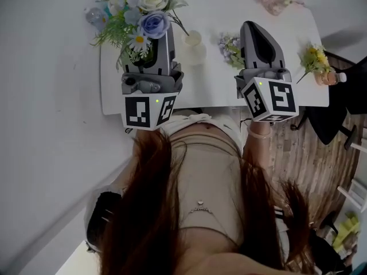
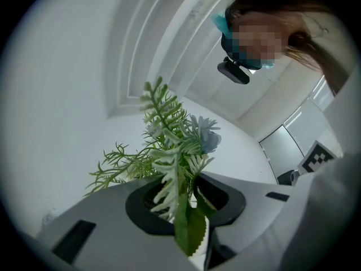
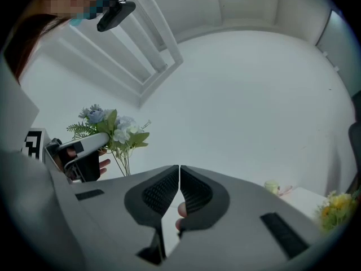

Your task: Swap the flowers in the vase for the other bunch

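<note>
At eleven o'clock, blue-and-white bunch (image 1: 140, 13) clamped by its stems in left gripper (image 1: 153, 42). At twelve, cream vase (image 1: 194, 46) on white table (image 1: 218, 90). At one, right gripper (image 1: 253, 28) pressed together, empty.

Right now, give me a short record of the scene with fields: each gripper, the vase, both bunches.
left gripper: shut on the stems of the blue and white bunch, held in the air, out of the vase
right gripper: shut, empty
vase: white, upright on the table, no flowers in it
lavender bunch: lying on the table beside the vase, partly behind the right gripper
yellow flowers: at the table's right edge
</note>
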Demonstrator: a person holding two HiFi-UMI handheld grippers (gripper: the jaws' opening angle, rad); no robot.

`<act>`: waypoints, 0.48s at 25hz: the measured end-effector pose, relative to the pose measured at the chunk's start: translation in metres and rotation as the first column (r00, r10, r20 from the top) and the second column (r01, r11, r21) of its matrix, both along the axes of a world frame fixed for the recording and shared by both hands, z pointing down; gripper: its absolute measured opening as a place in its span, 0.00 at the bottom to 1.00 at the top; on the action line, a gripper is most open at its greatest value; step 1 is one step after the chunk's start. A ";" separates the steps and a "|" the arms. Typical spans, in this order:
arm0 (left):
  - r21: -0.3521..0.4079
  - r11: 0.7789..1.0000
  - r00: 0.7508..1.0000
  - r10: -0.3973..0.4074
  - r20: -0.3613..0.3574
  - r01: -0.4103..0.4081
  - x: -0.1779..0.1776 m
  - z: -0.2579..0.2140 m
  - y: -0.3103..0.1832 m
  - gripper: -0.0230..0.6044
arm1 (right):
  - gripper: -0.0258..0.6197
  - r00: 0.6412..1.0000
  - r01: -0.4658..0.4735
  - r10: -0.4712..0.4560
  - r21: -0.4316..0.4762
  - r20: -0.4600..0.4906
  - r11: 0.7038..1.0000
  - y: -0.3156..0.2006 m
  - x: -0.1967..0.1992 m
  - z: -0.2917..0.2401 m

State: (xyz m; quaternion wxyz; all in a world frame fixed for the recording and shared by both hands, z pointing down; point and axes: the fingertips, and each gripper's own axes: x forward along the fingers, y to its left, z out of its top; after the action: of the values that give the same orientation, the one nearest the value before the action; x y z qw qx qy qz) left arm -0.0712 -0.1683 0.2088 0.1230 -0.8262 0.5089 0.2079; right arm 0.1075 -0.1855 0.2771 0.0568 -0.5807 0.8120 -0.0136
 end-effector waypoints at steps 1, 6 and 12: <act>0.005 1.000 1.000 -0.004 -0.004 0.004 -0.003 -0.006 0.001 0.19 | 0.08 1.000 -0.003 0.003 -0.002 0.007 1.000 0.000 0.002 -0.001; 0.003 0.999 0.999 -0.041 -0.004 0.041 -0.018 -0.014 0.004 0.19 | 0.08 0.999 0.010 -0.010 -0.005 0.030 1.000 -0.004 0.002 -0.003; -0.021 0.994 0.994 -0.111 0.011 0.111 -0.044 -0.009 0.006 0.19 | 0.08 0.998 0.049 -0.048 -0.008 0.033 0.999 -0.009 -0.014 -0.002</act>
State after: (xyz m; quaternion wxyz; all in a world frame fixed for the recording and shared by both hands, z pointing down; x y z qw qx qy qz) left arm -0.1150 -0.1628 0.2001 0.1280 -0.7990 0.5556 0.1912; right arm 0.0939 -0.1944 0.2753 0.0670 -0.5608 0.8248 -0.0283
